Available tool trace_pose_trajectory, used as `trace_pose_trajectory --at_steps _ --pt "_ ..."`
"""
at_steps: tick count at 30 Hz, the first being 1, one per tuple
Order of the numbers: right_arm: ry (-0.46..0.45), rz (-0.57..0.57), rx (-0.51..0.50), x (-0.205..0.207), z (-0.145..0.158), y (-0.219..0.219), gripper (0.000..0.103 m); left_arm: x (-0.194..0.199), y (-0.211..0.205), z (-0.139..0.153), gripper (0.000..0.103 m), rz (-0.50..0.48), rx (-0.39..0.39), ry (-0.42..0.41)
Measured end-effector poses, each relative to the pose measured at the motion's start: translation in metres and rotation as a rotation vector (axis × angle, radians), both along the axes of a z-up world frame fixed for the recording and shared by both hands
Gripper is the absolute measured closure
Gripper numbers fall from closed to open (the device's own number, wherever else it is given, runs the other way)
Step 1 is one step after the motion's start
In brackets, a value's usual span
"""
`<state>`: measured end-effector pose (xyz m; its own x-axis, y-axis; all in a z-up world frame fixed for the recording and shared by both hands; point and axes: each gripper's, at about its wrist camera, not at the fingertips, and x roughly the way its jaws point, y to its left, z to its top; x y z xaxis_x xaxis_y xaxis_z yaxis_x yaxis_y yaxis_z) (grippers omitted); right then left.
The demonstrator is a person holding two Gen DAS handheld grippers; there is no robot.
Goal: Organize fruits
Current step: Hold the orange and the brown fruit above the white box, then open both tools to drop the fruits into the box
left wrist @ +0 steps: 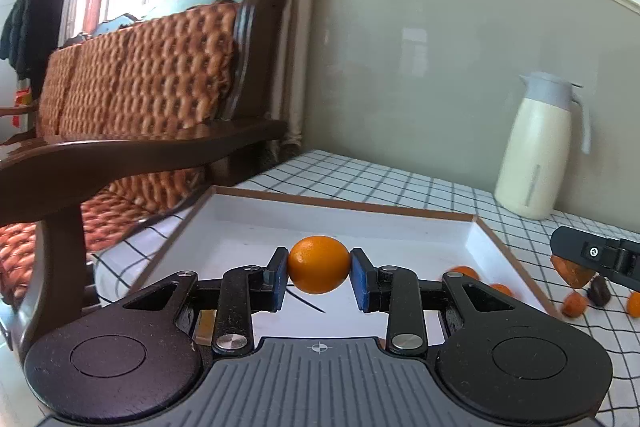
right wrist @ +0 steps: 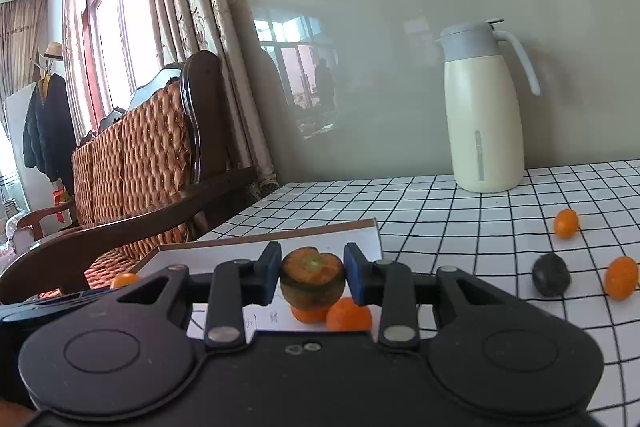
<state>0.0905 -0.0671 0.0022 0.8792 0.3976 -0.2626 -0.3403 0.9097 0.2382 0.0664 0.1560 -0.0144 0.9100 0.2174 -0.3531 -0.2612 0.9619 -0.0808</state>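
Note:
My left gripper (left wrist: 319,277) is shut on a small orange (left wrist: 319,264) and holds it above the white tray (left wrist: 240,223). My right gripper (right wrist: 312,273) is shut on a brownish persimmon-like fruit (right wrist: 312,277) above the tray's right part (right wrist: 360,233); it also shows in the left wrist view (left wrist: 592,259). Two small oranges (right wrist: 332,315) lie in the tray under the right gripper. More small oranges (right wrist: 566,223) (right wrist: 620,277) and a dark fruit (right wrist: 551,275) lie on the checked cloth to the right.
A cream thermos jug (right wrist: 484,111) stands at the back by the wall. A wooden armchair with a woven orange cushion (left wrist: 132,79) stands left of the table. The checked tablecloth (right wrist: 440,211) covers the table.

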Motion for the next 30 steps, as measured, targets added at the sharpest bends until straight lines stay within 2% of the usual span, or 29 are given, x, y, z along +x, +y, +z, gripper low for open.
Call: trace_pose_trajectory --at_steps 11,13,14,15,16,17,19,21,25,30 --pt "0.032 -0.012 -0.033 0.034 -0.012 0.037 0.076 0.022 0.033 -0.007 0.070 0.082 0.005 0.037" --pt "0.034 -0.038 -0.048 0.035 -0.015 0.042 0.060 0.029 0.040 -0.009 0.070 0.088 0.002 0.066" --pt "0.024 -0.050 -0.033 0.033 -0.014 0.041 0.045 0.032 0.043 -0.010 0.067 0.087 -0.008 0.083" --pt "0.001 -0.057 -0.011 0.028 -0.012 0.040 0.036 0.033 0.045 -0.010 0.057 0.088 -0.016 0.090" --pt "-0.019 -0.062 -0.007 0.025 -0.009 0.040 0.033 0.033 0.046 -0.009 0.025 0.093 -0.025 0.089" --pt "-0.040 -0.058 -0.011 0.021 -0.005 0.040 0.030 0.029 0.047 -0.006 0.000 0.114 -0.028 0.070" --pt "-0.085 -0.051 -0.002 0.011 0.001 0.037 0.026 0.020 0.043 0.001 0.000 0.136 0.001 -0.002" --pt "-0.114 -0.049 -0.001 0.005 0.005 0.036 0.013 0.020 0.039 0.006 0.000 0.121 0.034 -0.002" --pt "-0.149 -0.030 -0.015 -0.003 0.010 0.032 0.008 0.023 0.036 0.005 0.000 0.105 0.014 0.027" --pt "-0.147 -0.018 0.014 -0.005 0.014 0.021 0.006 0.020 0.030 0.007 0.000 0.101 0.038 0.013"
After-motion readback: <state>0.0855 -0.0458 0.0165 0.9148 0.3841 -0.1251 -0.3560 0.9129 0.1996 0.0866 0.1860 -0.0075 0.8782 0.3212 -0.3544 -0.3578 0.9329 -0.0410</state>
